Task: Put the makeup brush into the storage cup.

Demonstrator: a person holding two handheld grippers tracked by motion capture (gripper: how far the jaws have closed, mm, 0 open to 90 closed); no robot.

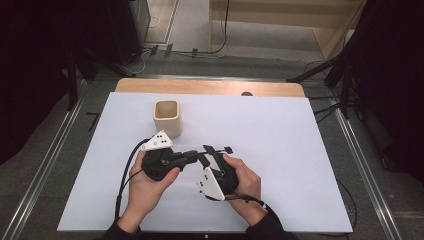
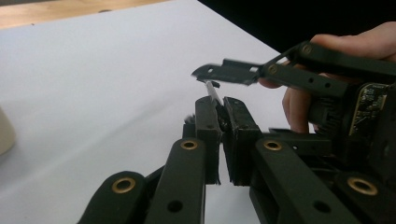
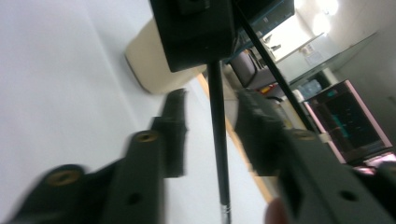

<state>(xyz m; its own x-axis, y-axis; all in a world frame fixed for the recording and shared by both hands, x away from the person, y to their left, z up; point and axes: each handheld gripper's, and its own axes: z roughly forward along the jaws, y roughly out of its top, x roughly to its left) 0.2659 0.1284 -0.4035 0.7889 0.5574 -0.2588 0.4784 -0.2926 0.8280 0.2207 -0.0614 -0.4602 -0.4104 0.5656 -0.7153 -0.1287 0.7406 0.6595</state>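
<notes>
My left gripper point(image 1: 200, 157) lies over the white table point(image 1: 280, 130), its jaws pointing right and shut on a thin black rod point(image 3: 218, 149). In the left gripper view the jaws point(image 2: 221, 105) are pressed together, and a pale tip of the rod point(image 2: 213, 91) sticks out above them. My right gripper point(image 1: 217, 149) comes in from the near right and meets the left one at the rod. Its jaws point(image 3: 212, 112) stand apart on either side of the rod with a gap at each side. One of its fingers point(image 2: 233, 72) reaches over the left gripper's tips.
A cream square cup point(image 1: 166, 118) stands upright and open on the table, just beyond the left gripper. A wooden strip point(image 1: 210, 87) runs along the table's far edge. Dark stands and cables point(image 1: 330, 70) sit on the floor behind it.
</notes>
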